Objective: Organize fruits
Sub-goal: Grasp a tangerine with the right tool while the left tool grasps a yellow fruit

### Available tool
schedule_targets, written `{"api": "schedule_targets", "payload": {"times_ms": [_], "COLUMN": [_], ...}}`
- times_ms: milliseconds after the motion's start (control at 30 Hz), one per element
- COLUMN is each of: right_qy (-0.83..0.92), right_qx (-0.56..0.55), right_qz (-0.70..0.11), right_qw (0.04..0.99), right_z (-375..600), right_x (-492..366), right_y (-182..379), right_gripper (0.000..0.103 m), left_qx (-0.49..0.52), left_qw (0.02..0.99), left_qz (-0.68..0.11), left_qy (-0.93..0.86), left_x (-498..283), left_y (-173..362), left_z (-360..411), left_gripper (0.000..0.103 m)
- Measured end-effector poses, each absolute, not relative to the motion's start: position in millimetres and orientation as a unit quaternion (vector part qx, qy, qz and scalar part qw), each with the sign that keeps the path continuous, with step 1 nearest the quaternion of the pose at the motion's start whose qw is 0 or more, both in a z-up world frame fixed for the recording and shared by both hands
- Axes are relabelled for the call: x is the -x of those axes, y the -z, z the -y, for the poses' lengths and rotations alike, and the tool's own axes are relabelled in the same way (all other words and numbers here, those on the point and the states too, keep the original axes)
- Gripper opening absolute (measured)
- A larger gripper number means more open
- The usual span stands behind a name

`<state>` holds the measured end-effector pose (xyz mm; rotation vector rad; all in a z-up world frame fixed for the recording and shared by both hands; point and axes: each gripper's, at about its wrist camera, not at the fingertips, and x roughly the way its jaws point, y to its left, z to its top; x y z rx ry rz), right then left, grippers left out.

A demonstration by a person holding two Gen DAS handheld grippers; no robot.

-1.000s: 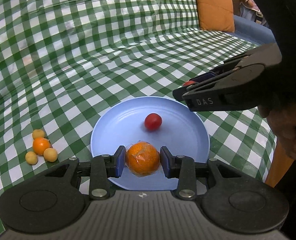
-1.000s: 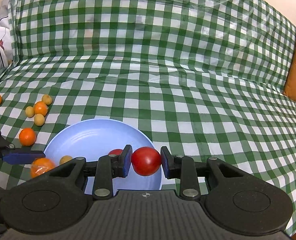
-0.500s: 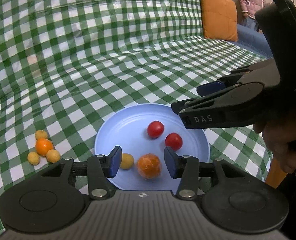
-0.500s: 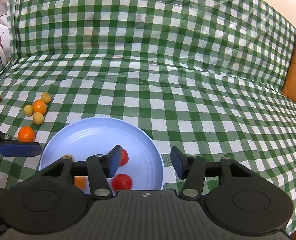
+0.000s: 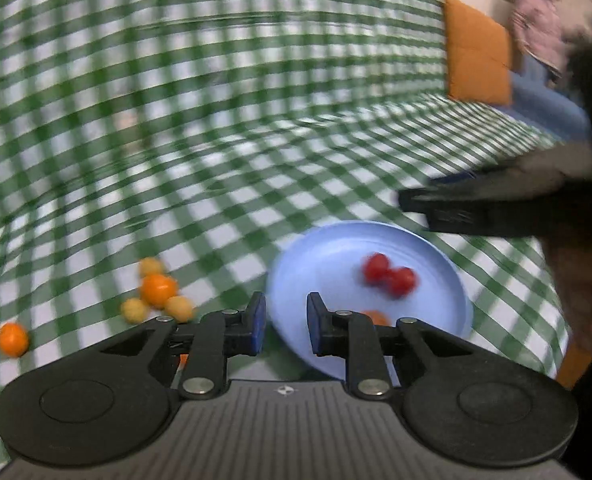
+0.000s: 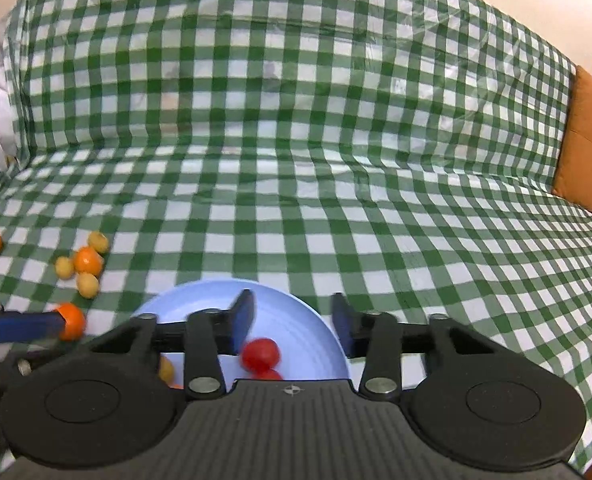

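A light blue plate (image 5: 336, 252) on the green checked cloth holds two red tomatoes (image 5: 390, 274), a partly hidden orange (image 5: 370, 315) and a small yellow fruit (image 6: 167, 369). My left gripper (image 5: 281, 322) hangs over the plate's left rim, its jaws closing on a narrow gap with nothing between them. Its blue finger (image 6: 19, 326) ends beside a loose orange (image 6: 71, 320). My right gripper (image 6: 293, 326) hovers above the plate (image 6: 199, 300), jaws closing with nothing between them, and the tomatoes (image 6: 260, 354) lie below it.
Left of the plate lies a cluster of one orange (image 5: 157, 290) and three yellow fruits (image 6: 87, 285), with a lone orange (image 5: 12, 339) farther left. An orange cushion (image 5: 476, 60) stands at the back right, and a person (image 5: 536, 36) behind it.
Both grippers let go of their fruit: the orange and the second tomato now lie on the plate. The left gripper has swung left toward the loose fruits. Both pairs of jaws widened, then narrowed.
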<state>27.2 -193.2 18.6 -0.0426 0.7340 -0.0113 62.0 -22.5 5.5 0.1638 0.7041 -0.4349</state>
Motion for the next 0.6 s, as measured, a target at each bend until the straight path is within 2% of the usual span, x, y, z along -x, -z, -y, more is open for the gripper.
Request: {"api": "schedule_targets", "payload": {"times_ms": [100, 467, 533, 600], "right_qy": [-0.009, -0.128, -0.142, -0.162], "right_qx": [0.003, -0.018, -0.014, -0.017], "right_qz": [-0.352, -0.365, -0.371, -0.378], "right_qw": [0.936, 0.922, 0.918, 0.911], "right_z": [185, 119, 104, 90], "right_x": [-28, -40, -42, -47], "right_y": [-21, -10, -6, -2], "right_gripper": [0.025, 0.025, 0.025, 0.027], "left_qx": [-0.045, 0.069, 0.079, 0.083], "left_qw": [0.923, 0.922, 0.917, 0.915], "left_qz": [-0.346, -0.38, -0.39, -0.392], "left_qy": [0.165, -0.016, -0.027, -0.034], "left_x": [-76, -139, -144, -149], "left_y": [-14, -8, -4, -2], "left_z": [-11, -154, -167, -174], "left_gripper": [0.024, 0.025, 0.026, 0.033]}}
